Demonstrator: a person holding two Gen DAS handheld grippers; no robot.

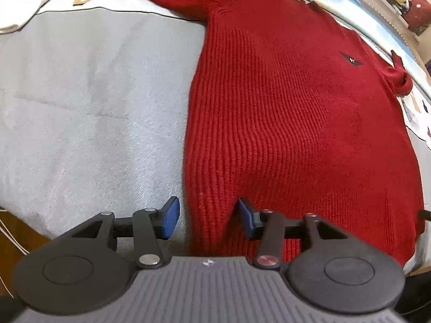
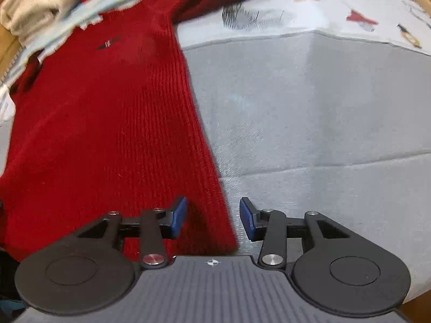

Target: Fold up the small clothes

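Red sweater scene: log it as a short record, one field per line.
garment: red sweater, ribbed knit, spread flat, unfolded
surface: grey cloth
left gripper: open, straddling the sweater's near left hem corner
right gripper: open, straddling the near right hem corner
sleeves: both lying outward at the far end
badge: small dark emblem on the chest

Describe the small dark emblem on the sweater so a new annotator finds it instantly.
Start at the grey cloth covering the surface; the red ribbed sweater lies flat on it. High on its chest, below the collar, sits the emblem, a thin dark stitched patch, the only non-red mark on the knit body.
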